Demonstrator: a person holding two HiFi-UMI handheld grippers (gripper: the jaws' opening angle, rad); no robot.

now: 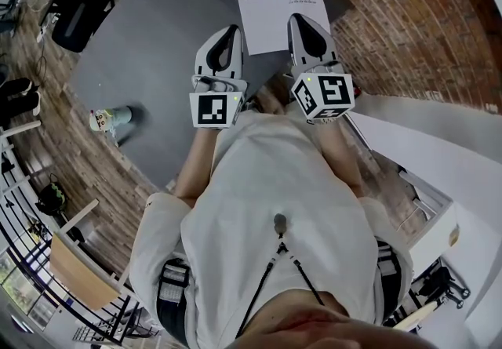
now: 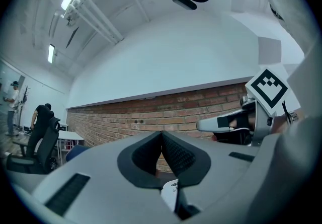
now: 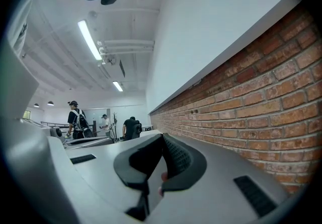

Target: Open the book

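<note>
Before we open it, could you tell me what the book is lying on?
The book lies flat on the grey table, and only bare tabletop shows around it. Anything directly beneath it is covered by the book itself.

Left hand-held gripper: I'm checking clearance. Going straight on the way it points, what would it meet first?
Probably the brick wall. The left hand-held gripper points roughly level, so it looks to pass above the book. Depth is unclear.
</note>
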